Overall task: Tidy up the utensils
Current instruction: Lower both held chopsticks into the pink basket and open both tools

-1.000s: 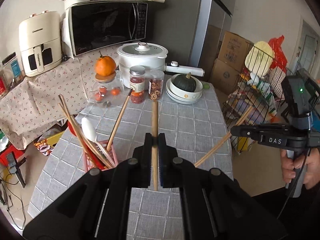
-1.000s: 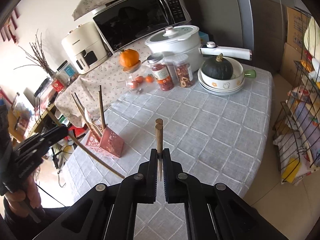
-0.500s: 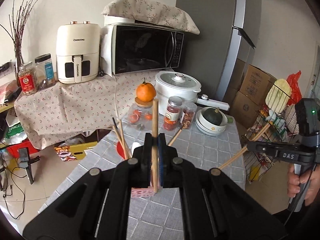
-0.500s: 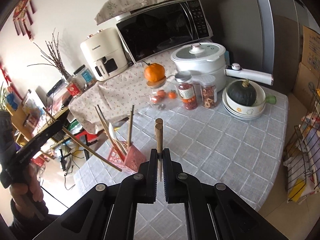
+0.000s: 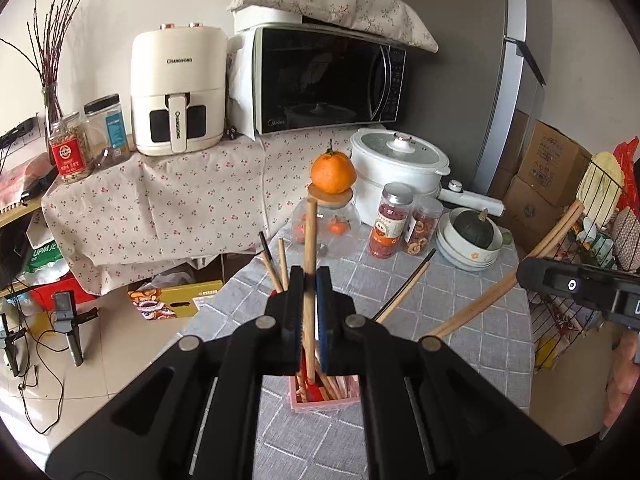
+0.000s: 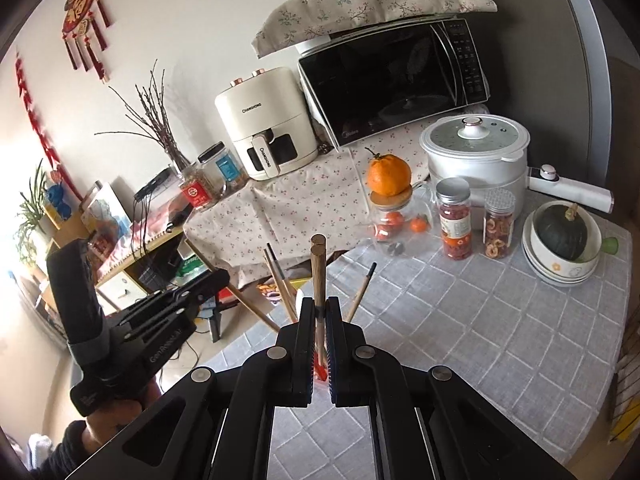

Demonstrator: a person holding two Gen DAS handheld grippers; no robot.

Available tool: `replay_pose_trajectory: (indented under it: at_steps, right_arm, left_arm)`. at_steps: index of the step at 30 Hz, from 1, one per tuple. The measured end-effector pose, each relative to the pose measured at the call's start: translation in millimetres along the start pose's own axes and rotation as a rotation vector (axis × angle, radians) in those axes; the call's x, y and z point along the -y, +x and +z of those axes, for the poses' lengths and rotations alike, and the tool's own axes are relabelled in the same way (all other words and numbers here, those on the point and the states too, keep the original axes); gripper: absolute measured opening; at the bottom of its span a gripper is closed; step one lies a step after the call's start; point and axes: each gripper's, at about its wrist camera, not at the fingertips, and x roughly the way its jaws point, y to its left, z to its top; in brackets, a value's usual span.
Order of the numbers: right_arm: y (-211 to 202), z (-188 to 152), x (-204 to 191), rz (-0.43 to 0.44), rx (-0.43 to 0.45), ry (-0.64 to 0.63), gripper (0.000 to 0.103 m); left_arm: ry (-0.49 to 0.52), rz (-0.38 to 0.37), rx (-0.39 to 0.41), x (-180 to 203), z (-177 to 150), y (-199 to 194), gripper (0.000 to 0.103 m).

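Note:
My left gripper (image 5: pixel 309 280) is shut on a wooden chopstick (image 5: pixel 309 236) held upright over the pink utensil holder (image 5: pixel 324 396), its lower end among the several chopsticks in it. My right gripper (image 6: pixel 319 308) is shut on a pair of wooden chopsticks (image 6: pixel 318 264), also upright, above the holder, which its jaws mostly hide. The right gripper's chopsticks (image 5: pixel 504 280) show slanting in the left wrist view. The left gripper (image 6: pixel 192 292) shows in the right wrist view at left.
On the grey checked tablecloth (image 6: pixel 480 320) stand a glass jar topped with an orange (image 6: pixel 389 178), two snack jars (image 6: pixel 454 220), stacked bowls with a green squash (image 6: pixel 562 236) and a white pot (image 6: pixel 476 152). Microwave and air fryer stand behind. A wire rack (image 5: pixel 600 220) is right of the table.
Both grippers have tilted up and drawn in over the pink holder. The left chopstick's lower end now reaches into the holder.

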Motion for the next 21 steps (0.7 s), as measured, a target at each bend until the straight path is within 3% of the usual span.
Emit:
replay_pose_trajectory:
  at_steps: [10,16,21]
  right_arm:
    - [74,-8,-6,-0.037,-0.179,-0.001,0.005]
    - [99,-12,-3,-0.076,-0.224,-0.01,0.005]
    - [104,-11,3,-0.057,-0.203,0.024,0.007]
  left_arm:
    - [-0.07,0.005,-0.14,-10,-7,36,0.007]
    - [-0.076,-0.017,-0.179,-10,-9,48,0.007]
    - [-0.095,-0.048,-0.171,-11,-6,45,0.01]
